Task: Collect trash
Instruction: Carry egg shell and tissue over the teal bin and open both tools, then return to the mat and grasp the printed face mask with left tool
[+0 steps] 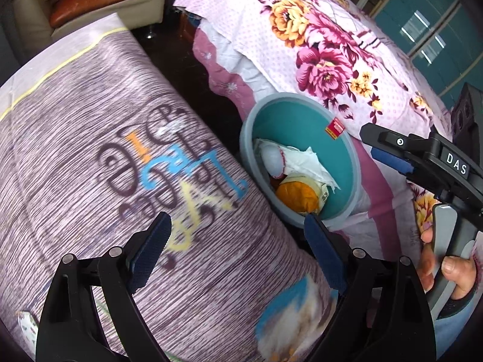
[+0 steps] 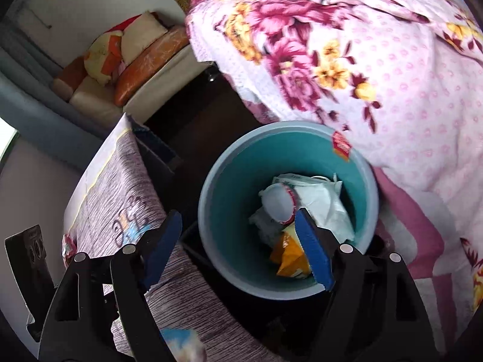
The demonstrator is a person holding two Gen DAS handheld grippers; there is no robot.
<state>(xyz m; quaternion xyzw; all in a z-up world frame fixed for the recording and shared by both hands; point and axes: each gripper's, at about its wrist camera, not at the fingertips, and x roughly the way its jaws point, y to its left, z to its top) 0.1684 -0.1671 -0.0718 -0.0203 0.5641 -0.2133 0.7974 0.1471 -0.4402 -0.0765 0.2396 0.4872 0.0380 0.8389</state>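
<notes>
A teal bin (image 1: 302, 120) with a grey rim stands on the floor between a cloth-covered table and a bed. In it lie white wrappers (image 1: 305, 163), an orange packet (image 1: 297, 196) and a round white lid with a red edge (image 1: 271, 157). My left gripper (image 1: 238, 223) hangs open and empty over the table's edge beside the bin. My right gripper (image 2: 238, 214) is open and empty above the near rim of the bin (image 2: 208, 199), over the orange packet (image 2: 289, 253) and wrappers (image 2: 320, 202). From the left wrist view the right gripper (image 1: 380, 147) shows at the right, held by a hand (image 1: 452, 268).
The table carries a purple striped cloth (image 1: 90, 150) with printed letters. A blurred blue-and-white crumpled item (image 1: 295, 316) lies on it near the front edge. A floral bedsheet (image 2: 362, 60) hangs against the bin's far side. A sofa with cushions (image 2: 135, 69) stands behind, across dark floor.
</notes>
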